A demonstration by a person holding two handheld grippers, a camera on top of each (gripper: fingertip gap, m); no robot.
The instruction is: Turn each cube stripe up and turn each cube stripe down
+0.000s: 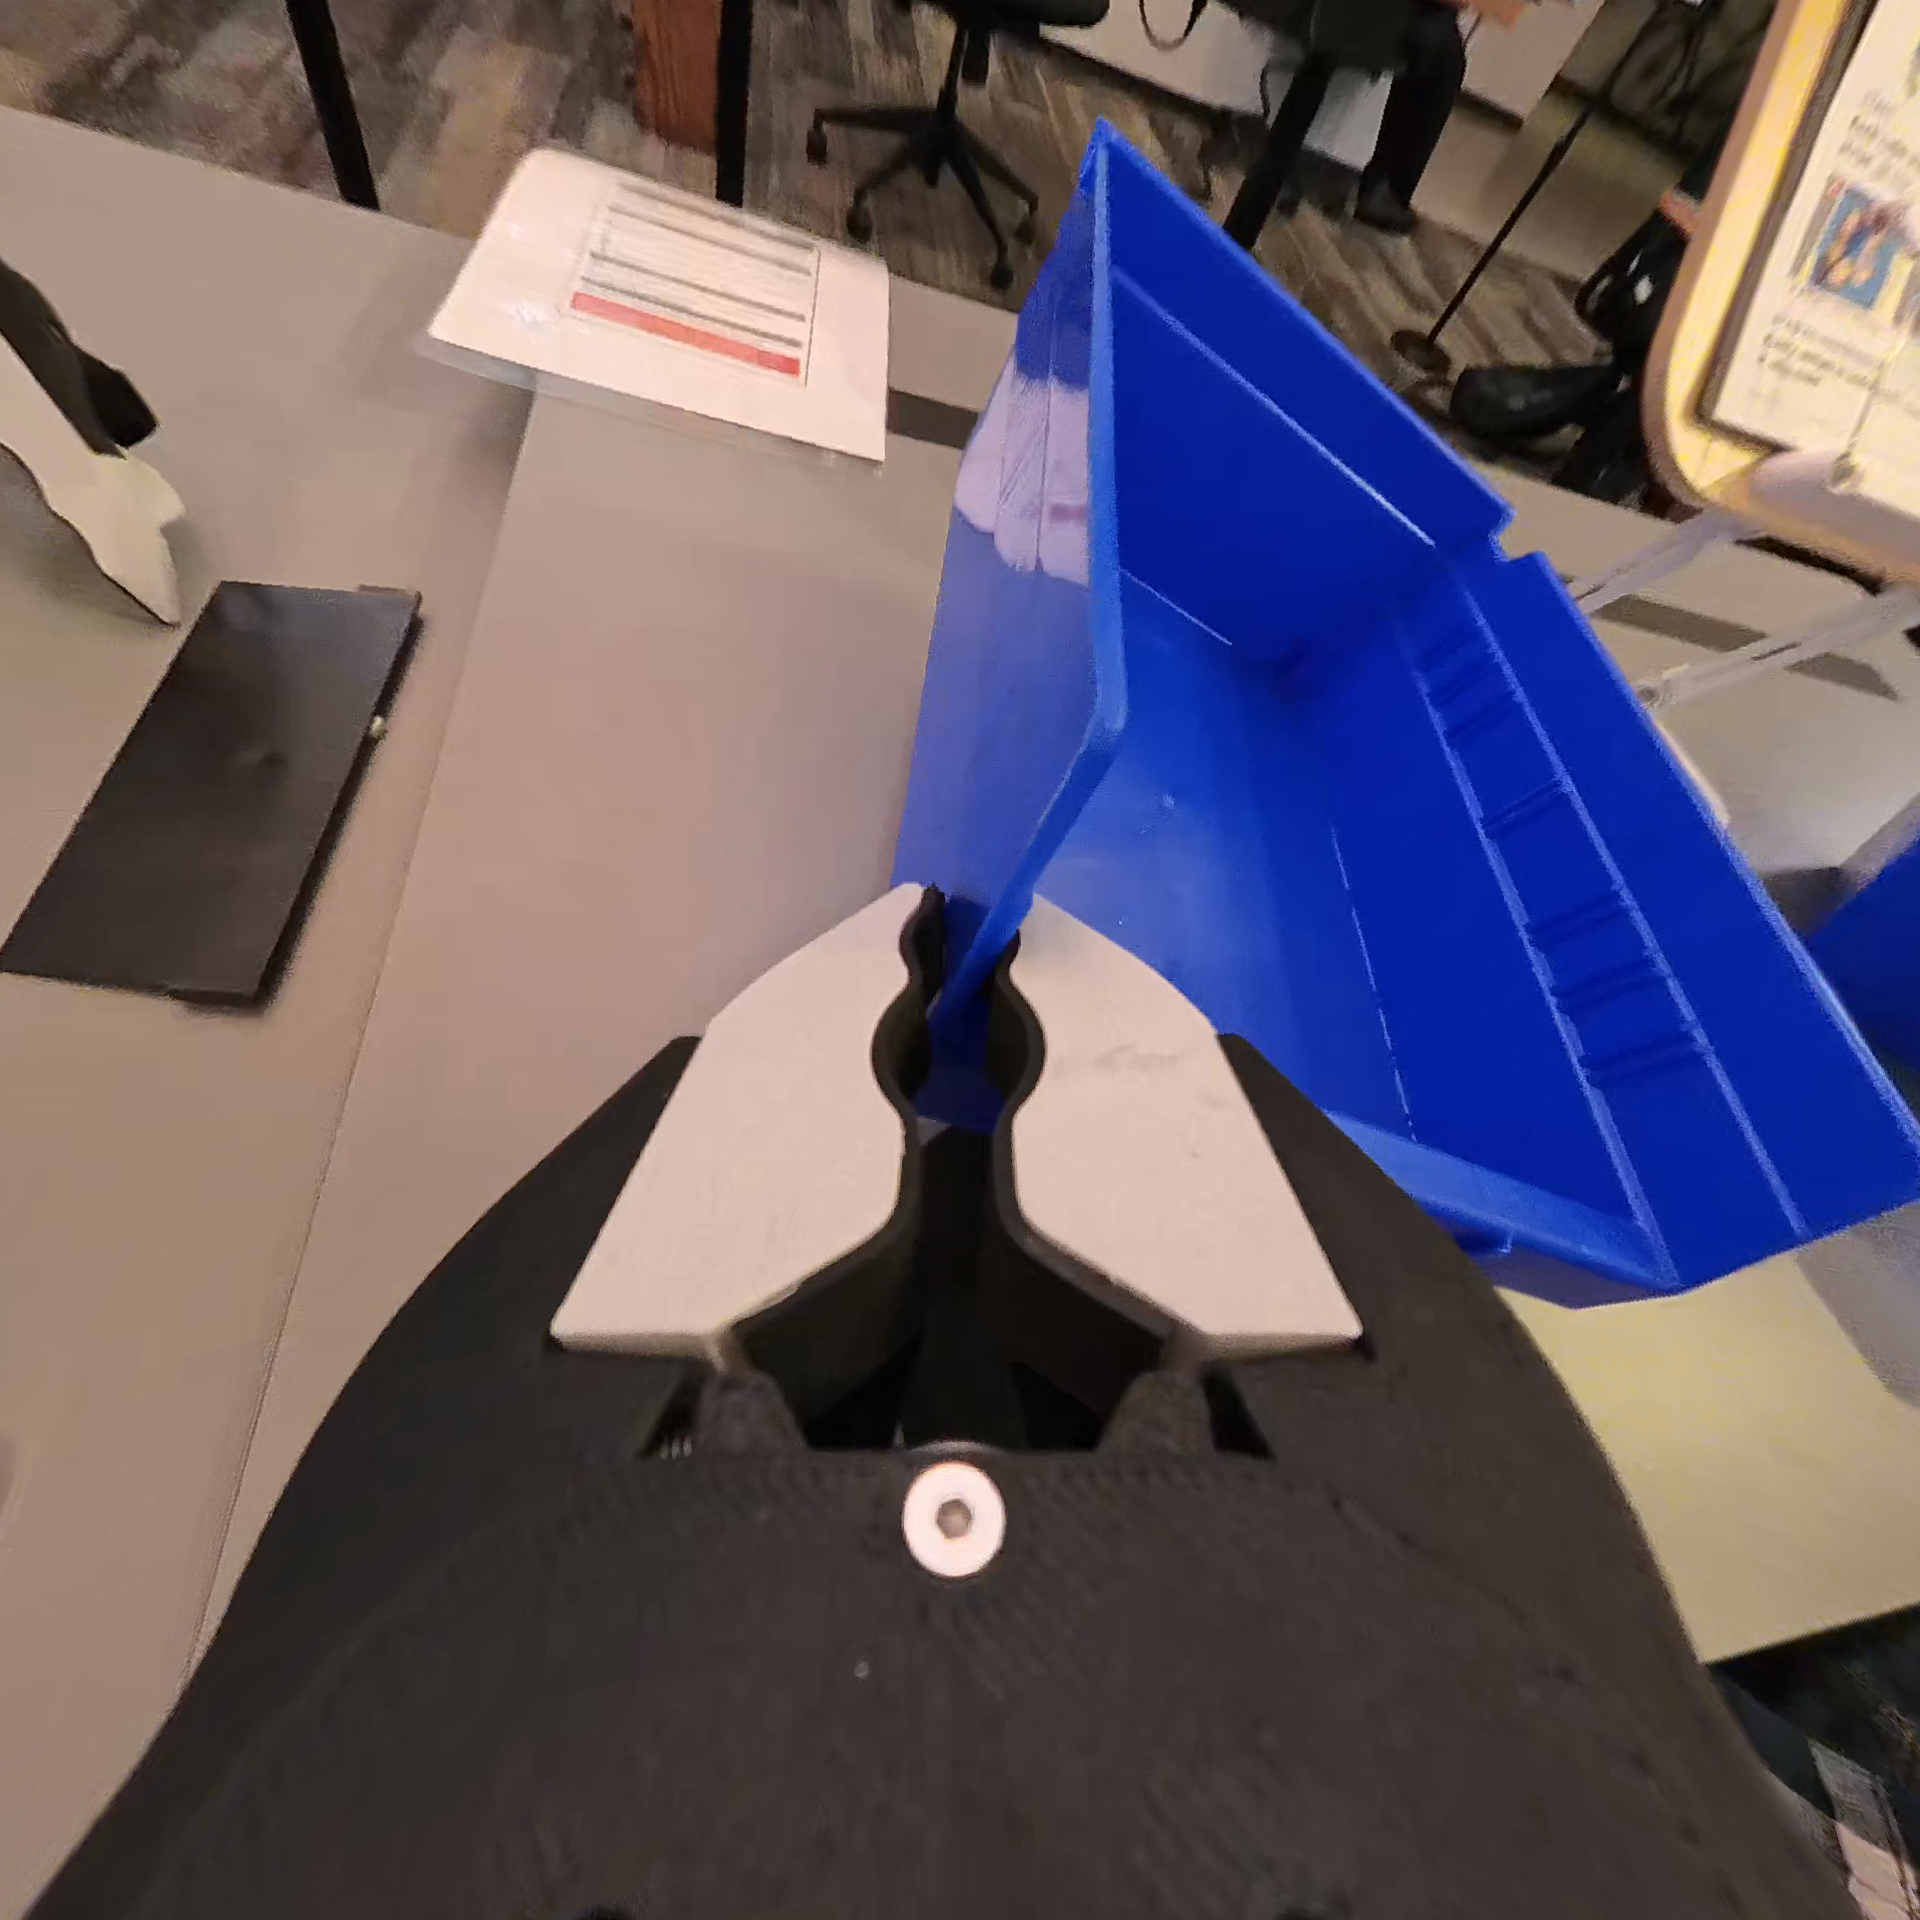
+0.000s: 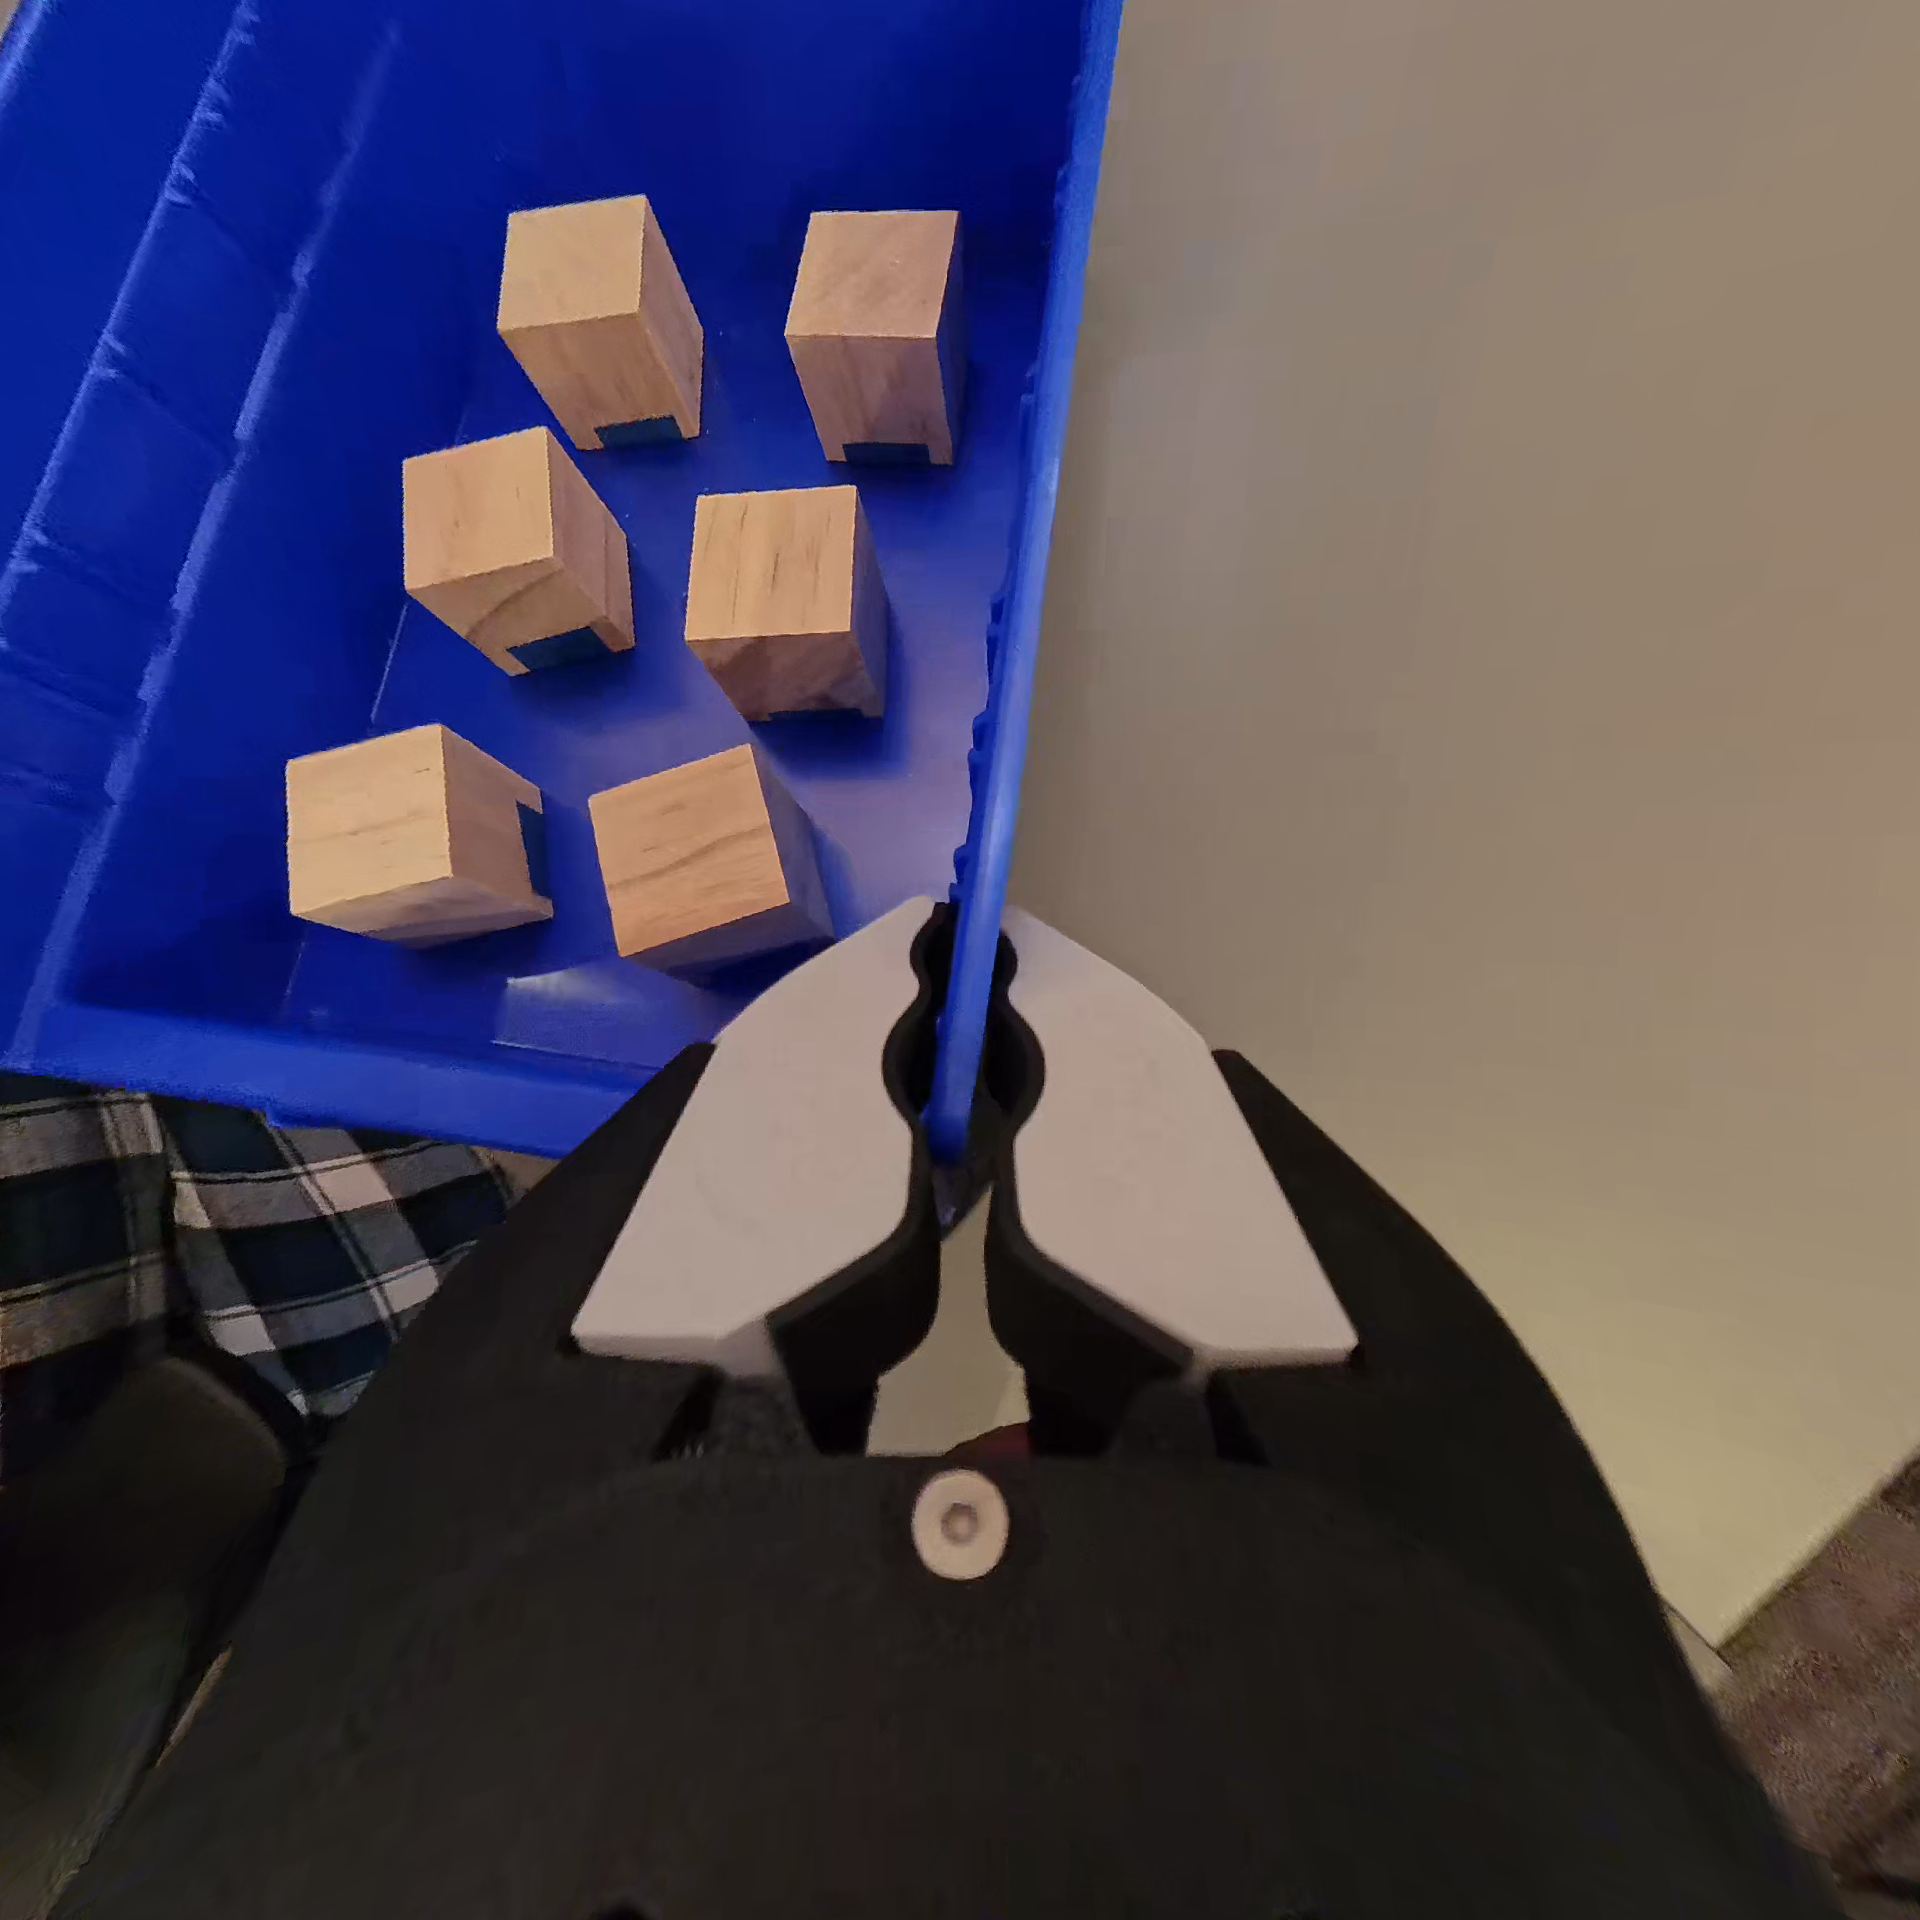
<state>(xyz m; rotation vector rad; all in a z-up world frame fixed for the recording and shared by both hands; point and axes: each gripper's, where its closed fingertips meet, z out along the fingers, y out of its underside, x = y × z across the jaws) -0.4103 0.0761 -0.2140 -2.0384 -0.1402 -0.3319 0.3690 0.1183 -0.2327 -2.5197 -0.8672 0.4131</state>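
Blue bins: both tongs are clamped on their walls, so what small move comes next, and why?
Probably set both bins flat and release. The left tongs hold an empty, tilted blue bin; the right tongs grip the bin wall beside six wooden cubes.

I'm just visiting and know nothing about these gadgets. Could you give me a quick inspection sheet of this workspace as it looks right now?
Surface: grey table, mostly bare.
Job's things: six wooden cubes in one blue bin; another blue bin, tilted, no cubes seen inside.
Clutter: black flat plate; laminated sheet.
Grippers: left gripper closed on a bin's wall; right gripper closed on the cube bin's wall.
Cables: nothing seen.
Surroundings: office chair, carpet, poster board.
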